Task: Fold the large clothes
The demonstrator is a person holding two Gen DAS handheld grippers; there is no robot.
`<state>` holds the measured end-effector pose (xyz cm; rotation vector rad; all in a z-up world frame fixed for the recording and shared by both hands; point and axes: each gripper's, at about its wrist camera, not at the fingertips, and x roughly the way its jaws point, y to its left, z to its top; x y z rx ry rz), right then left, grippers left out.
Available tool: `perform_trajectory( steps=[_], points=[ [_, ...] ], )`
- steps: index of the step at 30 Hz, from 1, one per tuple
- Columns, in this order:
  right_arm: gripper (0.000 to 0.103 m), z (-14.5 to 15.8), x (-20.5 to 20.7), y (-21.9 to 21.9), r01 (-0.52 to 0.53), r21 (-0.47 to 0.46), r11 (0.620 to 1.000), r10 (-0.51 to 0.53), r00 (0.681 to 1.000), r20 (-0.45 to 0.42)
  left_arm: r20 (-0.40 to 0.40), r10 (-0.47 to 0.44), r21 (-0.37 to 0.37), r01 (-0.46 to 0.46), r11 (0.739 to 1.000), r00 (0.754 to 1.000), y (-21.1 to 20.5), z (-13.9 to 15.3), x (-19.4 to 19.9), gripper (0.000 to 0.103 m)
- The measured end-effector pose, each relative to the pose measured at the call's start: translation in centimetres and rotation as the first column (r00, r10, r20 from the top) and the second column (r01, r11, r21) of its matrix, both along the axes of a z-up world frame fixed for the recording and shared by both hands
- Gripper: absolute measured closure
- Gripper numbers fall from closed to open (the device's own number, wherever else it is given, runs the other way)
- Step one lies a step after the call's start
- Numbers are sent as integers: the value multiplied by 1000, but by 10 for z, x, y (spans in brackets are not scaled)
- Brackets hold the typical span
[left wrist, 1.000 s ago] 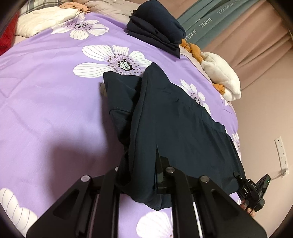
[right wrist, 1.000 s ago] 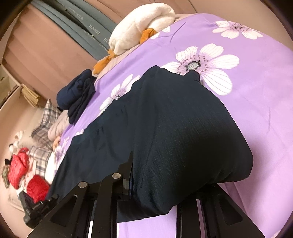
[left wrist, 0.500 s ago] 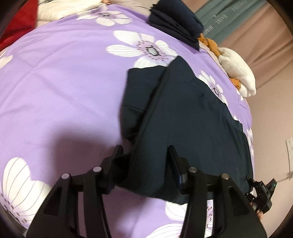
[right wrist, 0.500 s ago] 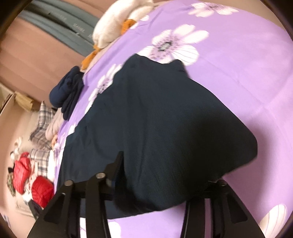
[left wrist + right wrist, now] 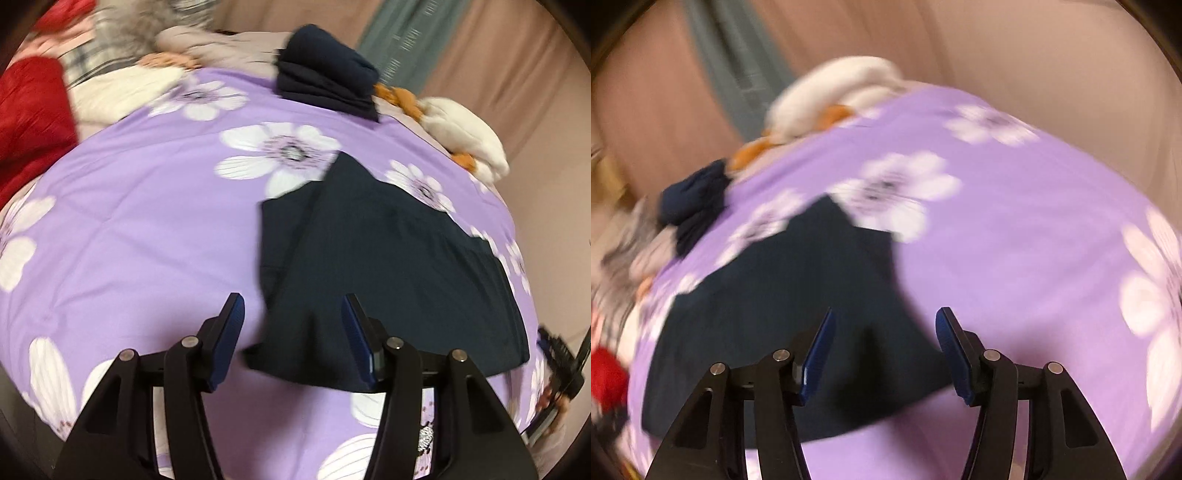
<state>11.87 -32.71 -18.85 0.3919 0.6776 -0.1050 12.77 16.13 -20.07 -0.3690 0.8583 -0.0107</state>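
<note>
A dark navy garment (image 5: 388, 266) is seen lying flat on the bed's purple bedspread (image 5: 147, 229), which is printed with white flowers. One layer is folded over another, so that a narrower strip of the lower layer is left showing along the left side in the left wrist view.

The left claw (image 5: 291, 332) is held above the garment's near edge with its jaws opening. The cloth is seen between the blue pads (image 5: 231, 332), but it is not pressed by them. The right claw (image 5: 884, 345) is likewise opening over the garment's (image 5: 783, 295) near corner, and nothing is gripped (this view is heavily blurred).

At the far edge of the bed, a folded navy pile (image 5: 325, 81) is seen, with white and orange cloth (image 5: 461, 136) just beside it. Red fabric (image 5: 33, 122) and plaid bedding (image 5: 96, 62) are found at the far left. A curtain (image 5: 399, 48) is visible beyond the bed.
</note>
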Motion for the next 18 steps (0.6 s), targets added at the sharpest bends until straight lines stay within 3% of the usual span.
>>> perform_trajectory(
  steps=[5,8,9,13,18],
  points=[
    [45,1,18,50,-209,-70,975,209,978,-4,-15,-89,38,90,995,996,-39,-8,20,48],
    [45,-8,29,72,-252,-126,959,249,968,-36,-34,-107,84,110,990,994,-56,-16,35,34],
    [45,-11,33,77,-261,-137,955,257,965,-49,-38,-106,98,109,989,994,-61,-20,40,28],
    [45,-26,40,79,-269,-184,945,252,961,-111,-63,-101,131,109,985,993,-67,-32,49,28],
    [45,-37,37,51,-202,-176,963,180,974,-136,-84,-102,152,114,982,991,-68,-44,53,27]
  ],
)
